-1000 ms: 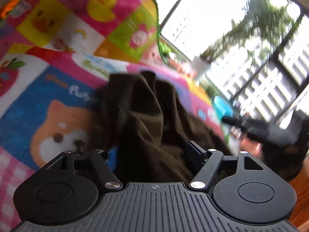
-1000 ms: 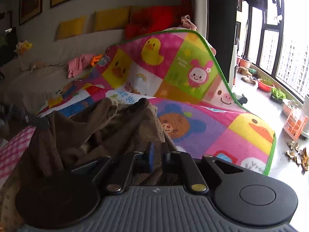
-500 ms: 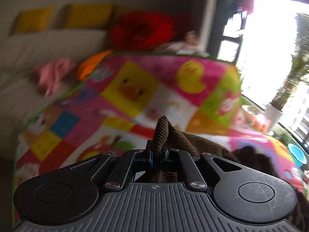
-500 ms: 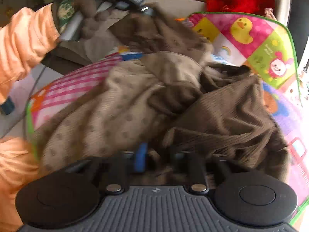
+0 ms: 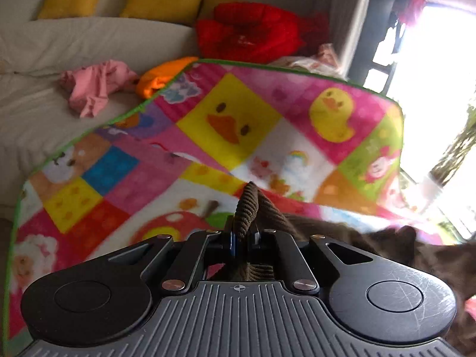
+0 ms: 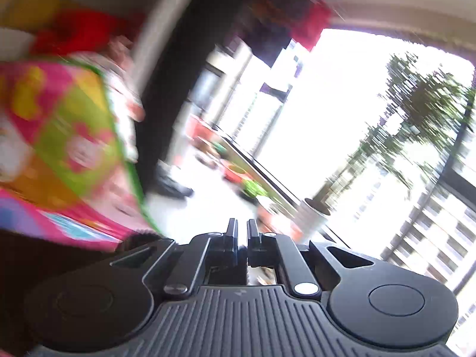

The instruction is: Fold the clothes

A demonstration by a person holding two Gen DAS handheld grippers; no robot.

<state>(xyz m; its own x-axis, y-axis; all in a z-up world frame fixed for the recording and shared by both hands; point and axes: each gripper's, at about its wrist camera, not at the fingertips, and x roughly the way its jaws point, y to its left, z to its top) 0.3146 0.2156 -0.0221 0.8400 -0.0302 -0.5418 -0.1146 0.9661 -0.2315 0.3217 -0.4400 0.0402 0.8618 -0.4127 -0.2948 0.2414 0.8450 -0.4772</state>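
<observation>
My left gripper [image 5: 242, 233] is shut on a fold of a brown corduroy garment [image 5: 248, 205]. The rest of the garment trails away to the right [image 5: 386, 241] over a colourful cartoon play mat [image 5: 232, 125]. My right gripper [image 6: 242, 238] has its jaws close together; the view is blurred and I see no cloth between the fingertips. A dark edge of the brown garment [image 6: 139, 239] shows just left of the right gripper, above the mat [image 6: 59, 136].
A white sofa [image 5: 44, 59] holds yellow cushions [image 5: 163, 0], a red plush item [image 5: 250, 29], a pink garment [image 5: 95, 86] and an orange one [image 5: 160, 74]. Bright windows [image 6: 342, 119] and floor items [image 6: 238, 175] lie to the right.
The left gripper closed on a fold of the brown garment and lifted it. The right gripper swung away from the garment pile toward the window, its view now blurred.
</observation>
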